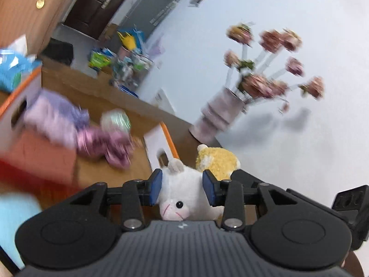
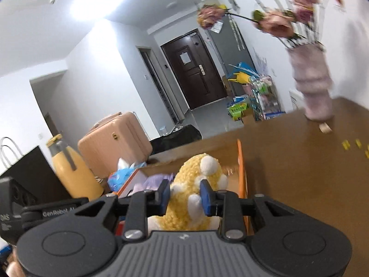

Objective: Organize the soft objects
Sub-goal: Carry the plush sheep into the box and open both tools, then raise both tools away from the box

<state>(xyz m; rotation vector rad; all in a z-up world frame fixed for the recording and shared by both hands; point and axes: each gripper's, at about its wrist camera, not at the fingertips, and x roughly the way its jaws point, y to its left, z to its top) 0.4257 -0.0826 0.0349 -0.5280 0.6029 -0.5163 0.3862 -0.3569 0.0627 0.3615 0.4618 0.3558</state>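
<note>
My left gripper (image 1: 182, 188) clamped on white plush animal (image 1: 182, 196), blue pads pressing its body, pink snout toward camera. My right gripper (image 2: 184, 197) clamped on yellow fuzzy plush (image 2: 196, 184), over orange-edged cardboard box (image 2: 241, 161) on brown table (image 2: 299, 173). Purple plush toys (image 1: 69, 124) in box, blurred. Flower vase (image 2: 312, 85) at table's far edge.

White plush toy (image 1: 182, 189), yellow plush toy (image 2: 191, 191)
</note>
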